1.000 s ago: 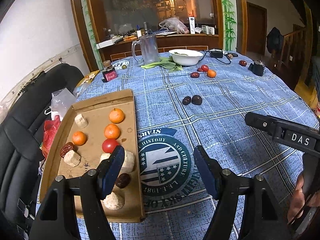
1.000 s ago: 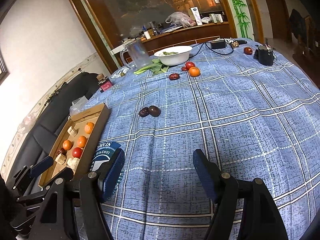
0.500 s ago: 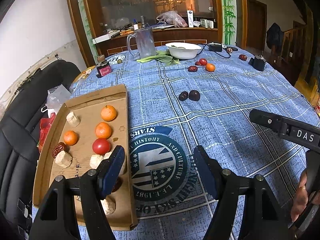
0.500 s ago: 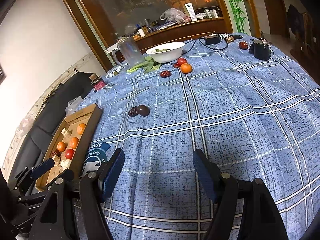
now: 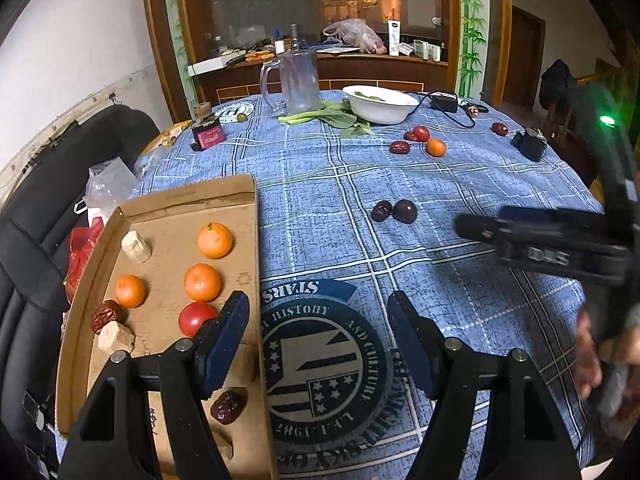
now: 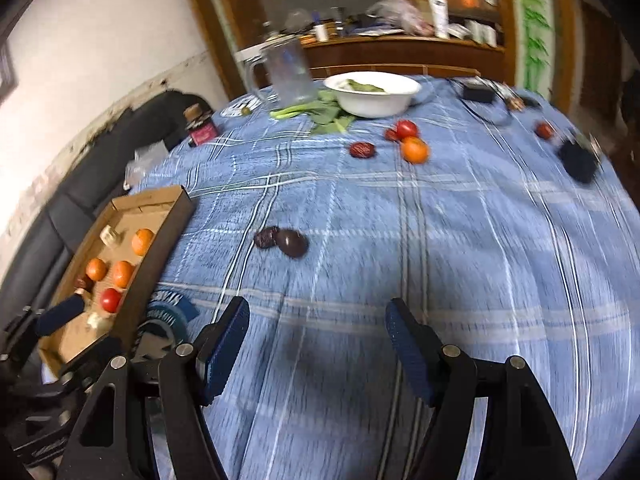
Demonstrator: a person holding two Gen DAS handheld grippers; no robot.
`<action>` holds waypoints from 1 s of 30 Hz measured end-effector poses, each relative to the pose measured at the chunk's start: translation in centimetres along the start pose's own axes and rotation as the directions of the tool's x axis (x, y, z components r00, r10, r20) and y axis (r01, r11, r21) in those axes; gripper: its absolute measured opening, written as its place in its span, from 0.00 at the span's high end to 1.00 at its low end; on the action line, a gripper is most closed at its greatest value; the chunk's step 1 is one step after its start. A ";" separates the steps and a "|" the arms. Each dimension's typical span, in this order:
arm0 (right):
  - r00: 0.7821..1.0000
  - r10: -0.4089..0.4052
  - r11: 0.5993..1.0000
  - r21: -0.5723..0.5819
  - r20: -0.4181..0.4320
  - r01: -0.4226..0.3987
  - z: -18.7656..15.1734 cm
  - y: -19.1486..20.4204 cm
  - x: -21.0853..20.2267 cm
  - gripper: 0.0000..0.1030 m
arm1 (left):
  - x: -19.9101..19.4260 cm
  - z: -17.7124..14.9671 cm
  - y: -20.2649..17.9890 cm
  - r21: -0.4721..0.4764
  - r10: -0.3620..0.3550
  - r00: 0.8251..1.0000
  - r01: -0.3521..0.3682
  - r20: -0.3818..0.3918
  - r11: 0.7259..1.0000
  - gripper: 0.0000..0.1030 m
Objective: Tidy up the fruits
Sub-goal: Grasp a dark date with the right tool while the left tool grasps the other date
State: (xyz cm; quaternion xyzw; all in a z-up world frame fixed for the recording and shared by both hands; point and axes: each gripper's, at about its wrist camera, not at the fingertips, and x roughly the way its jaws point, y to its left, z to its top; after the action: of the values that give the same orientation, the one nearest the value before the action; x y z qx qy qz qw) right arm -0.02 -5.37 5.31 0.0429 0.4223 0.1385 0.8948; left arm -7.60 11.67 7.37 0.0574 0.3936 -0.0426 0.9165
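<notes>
Blue-padded and gaping empty, our left gripper [image 5: 318, 340] and right gripper [image 6: 316, 344] hover while the dark fruit pair [image 6: 282, 240] waits at eleven o'clock of the right one, so we risk nudging them rolling off-target.

Glass mug [image 5: 298, 79], white bowl [image 5: 379, 103], perhaps greens [image 5: 332, 118]
</notes>
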 end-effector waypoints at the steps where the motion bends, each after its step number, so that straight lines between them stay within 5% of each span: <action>1: 1.000 0.000 1.000 -0.011 -0.003 0.000 0.4 0.1 0.6 0.28 | 0.2 0.0 0.2 -0.006 0.002 1.000 -0.002 -0.004 1.000 0.31; 6: 1.000 0.015 0.998 -0.057 -0.024 -0.017 2.0 1.1 4.3 0.31 | 1.4 0.5 1.2 -0.025 0.000 1.000 -0.001 -0.027 1.000 0.31; 15: 0.998 0.018 0.999 -0.048 -0.057 -0.021 2.6 0.8 7.0 0.70 | 2.5 1.6 0.8 -0.029 -0.023 0.999 0.022 -0.029 0.999 0.31; 27: 0.987 -0.158 0.987 0.038 -0.018 0.159 -0.1 -5.2 1.2 0.71 | 7.2 5.6 -3.2 -0.011 -0.092 0.993 0.091 -0.077 0.996 0.33; 30: 0.995 -0.103 0.990 0.092 -0.018 0.104 -0.2 -6.8 1.2 0.71 | 9.7 6.8 -3.6 -0.027 -0.109 0.987 0.106 -0.116 0.994 0.49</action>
State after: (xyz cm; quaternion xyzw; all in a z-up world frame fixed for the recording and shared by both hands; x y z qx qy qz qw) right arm 1.99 -11.51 2.97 0.0618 0.4360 0.0724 0.8949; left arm 3.49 6.80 4.74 0.0292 0.4496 -0.0845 0.8887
